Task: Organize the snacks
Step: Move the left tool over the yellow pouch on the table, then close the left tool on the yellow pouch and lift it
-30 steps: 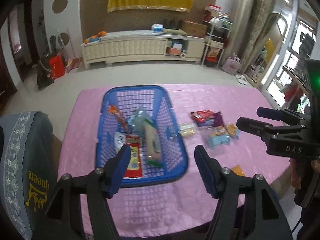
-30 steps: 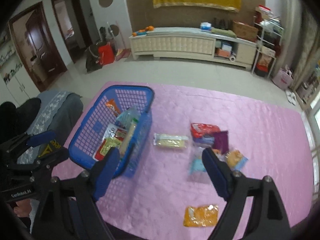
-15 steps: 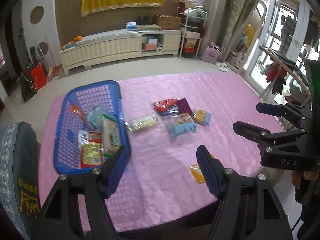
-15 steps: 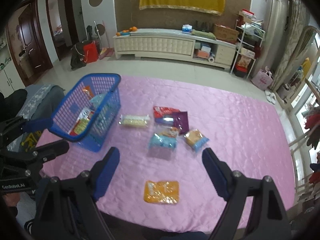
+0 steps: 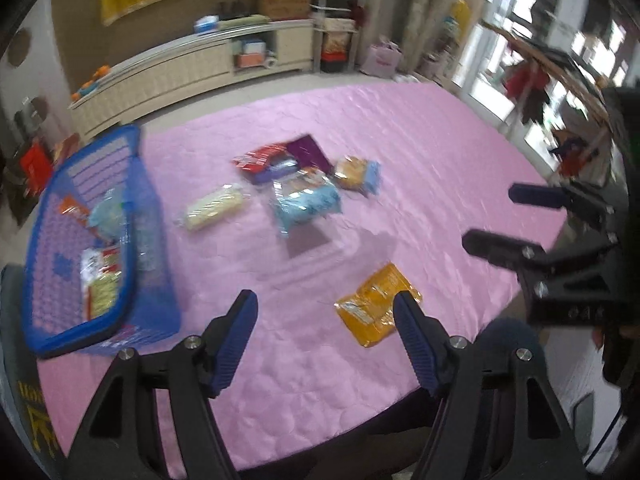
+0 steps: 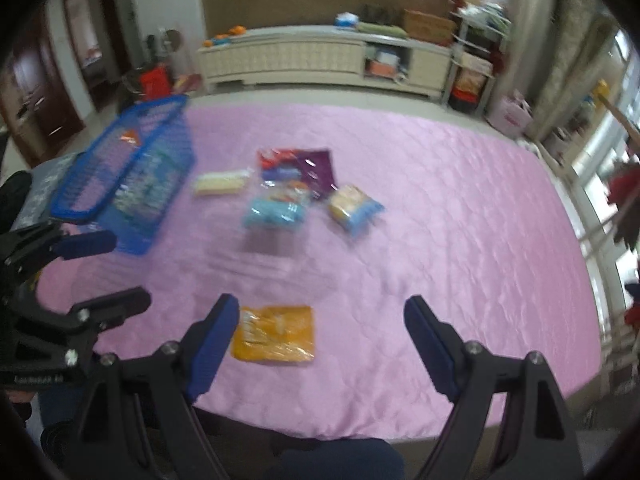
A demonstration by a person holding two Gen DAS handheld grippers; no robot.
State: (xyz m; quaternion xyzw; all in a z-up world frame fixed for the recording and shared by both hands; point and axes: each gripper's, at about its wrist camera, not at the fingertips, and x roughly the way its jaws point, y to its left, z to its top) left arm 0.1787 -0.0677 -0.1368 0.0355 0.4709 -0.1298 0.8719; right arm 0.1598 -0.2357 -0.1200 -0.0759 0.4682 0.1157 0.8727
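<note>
A blue plastic basket (image 5: 132,184) (image 6: 120,168) holding several snack packs stands at the left of the pink-covered table (image 5: 400,152) (image 6: 440,208). Loose on the cloth lie a pale yellow pack (image 5: 214,207) (image 6: 220,185), a light blue pack (image 5: 306,204) (image 6: 276,210), a red and purple pair (image 5: 276,158) (image 6: 300,162), a small orange-and-blue pack (image 5: 356,172) (image 6: 354,206) and an orange pack (image 5: 378,304) (image 6: 276,332) nearest me. My left gripper (image 5: 326,304) hovers open just left of the orange pack. My right gripper (image 6: 320,312) is open above the table's near edge, the orange pack by its left finger.
A long cream sideboard (image 6: 320,56) and shelving stand along the far wall beyond bare floor. A grey chair cover (image 5: 24,400) sits at the table's left corner. Windows and hanging clothes (image 5: 532,84) are to the right. Each gripper shows at the edge of the other's view.
Both grippers have swung right and down, away from the basket and toward the loose packs. The basket has slid to the left edge of both views and the orange pack now sits near the fingers.
</note>
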